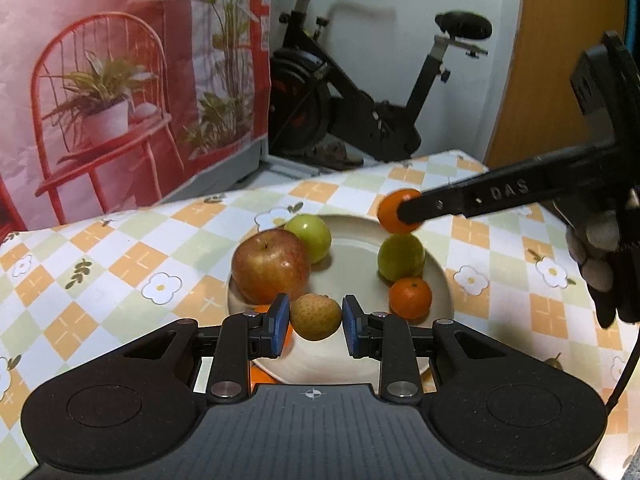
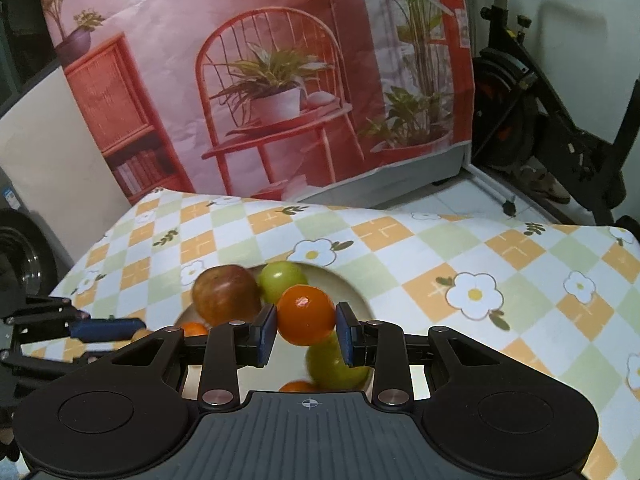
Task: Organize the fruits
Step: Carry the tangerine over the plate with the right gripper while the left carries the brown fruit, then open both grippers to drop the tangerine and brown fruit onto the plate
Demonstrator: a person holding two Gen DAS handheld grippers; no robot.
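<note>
The worktop (image 1: 120,264) under its checked flower cloth carries a round beige plate (image 1: 442,276). On the plate lie a red apple (image 1: 270,266), two green fruits (image 1: 310,236) (image 1: 400,256) and a small orange (image 1: 411,298).

My left claw (image 1: 316,320) tilts down over the plate's near rim, its blue pads closed against a small tan speckled fruit (image 1: 314,317).

My right claw (image 2: 306,330) slants down from the right side, my gloved hand (image 1: 600,260) behind it. Its pads pinch a small orange fruit (image 2: 306,314), held up clear of the plate, above the farther green fruit. In the right wrist view my left claw shows at the left edge.
</note>
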